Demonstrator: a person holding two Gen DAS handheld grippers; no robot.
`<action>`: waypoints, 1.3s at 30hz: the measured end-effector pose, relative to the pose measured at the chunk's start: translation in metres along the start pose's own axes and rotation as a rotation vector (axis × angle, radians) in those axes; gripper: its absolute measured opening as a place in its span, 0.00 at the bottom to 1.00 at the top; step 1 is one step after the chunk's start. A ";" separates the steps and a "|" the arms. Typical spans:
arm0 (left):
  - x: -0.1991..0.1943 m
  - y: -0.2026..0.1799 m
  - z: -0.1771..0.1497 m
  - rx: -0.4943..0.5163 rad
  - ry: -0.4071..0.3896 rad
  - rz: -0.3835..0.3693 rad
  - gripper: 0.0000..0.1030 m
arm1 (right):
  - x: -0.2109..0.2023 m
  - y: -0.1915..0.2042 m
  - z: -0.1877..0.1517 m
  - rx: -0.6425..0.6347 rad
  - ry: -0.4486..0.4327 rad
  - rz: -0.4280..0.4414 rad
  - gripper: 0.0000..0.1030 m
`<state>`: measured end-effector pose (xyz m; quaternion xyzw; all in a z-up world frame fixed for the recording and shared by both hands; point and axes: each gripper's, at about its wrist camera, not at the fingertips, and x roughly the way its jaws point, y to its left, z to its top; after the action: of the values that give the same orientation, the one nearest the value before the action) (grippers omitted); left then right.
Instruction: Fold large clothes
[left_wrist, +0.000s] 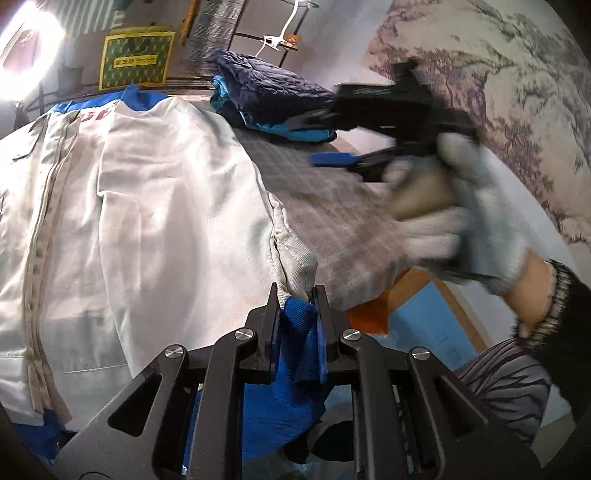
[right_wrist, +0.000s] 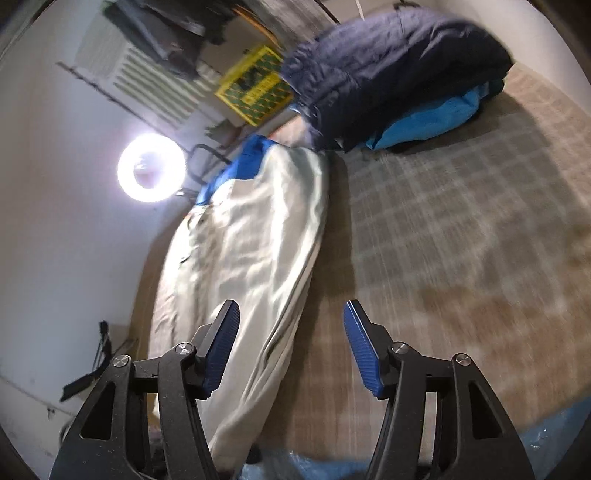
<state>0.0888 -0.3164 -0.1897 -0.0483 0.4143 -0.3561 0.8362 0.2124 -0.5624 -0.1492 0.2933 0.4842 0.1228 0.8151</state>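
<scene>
Checked tablecloth (right_wrist: 461, 206) w/ jacket (left_wrist: 155, 192), red lettering unreadable; left tongs (left_wrist: 295, 306) clamp blue hem (left_wrist: 295, 321), right tongs (right_wrist: 291, 347) agape.

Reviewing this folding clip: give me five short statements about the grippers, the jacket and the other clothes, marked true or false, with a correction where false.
1. The left gripper is shut on the white jacket's blue-lined edge. True.
2. The right gripper holds the jacket. False: its jaws stand open, with nothing between them.
3. The jacket has a blue collar. True.
4. The navy quilted garment lies on top of the white jacket. False: it sits apart, on a light blue garment.
5. The checked cloth under the clothes is plain red. False: it is grey-beige plaid.
</scene>
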 end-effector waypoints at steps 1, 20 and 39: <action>-0.004 0.002 0.000 -0.012 -0.007 -0.004 0.13 | 0.015 0.001 0.007 0.002 0.017 -0.017 0.57; -0.038 0.054 -0.002 -0.205 -0.090 -0.065 0.12 | 0.113 0.060 0.058 -0.050 0.084 -0.237 0.03; -0.081 0.131 -0.070 -0.448 -0.074 0.001 0.06 | 0.225 0.262 -0.026 -0.755 0.116 -0.463 0.03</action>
<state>0.0778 -0.1523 -0.2312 -0.2458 0.4520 -0.2528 0.8193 0.3245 -0.2351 -0.1634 -0.1484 0.5032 0.1216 0.8426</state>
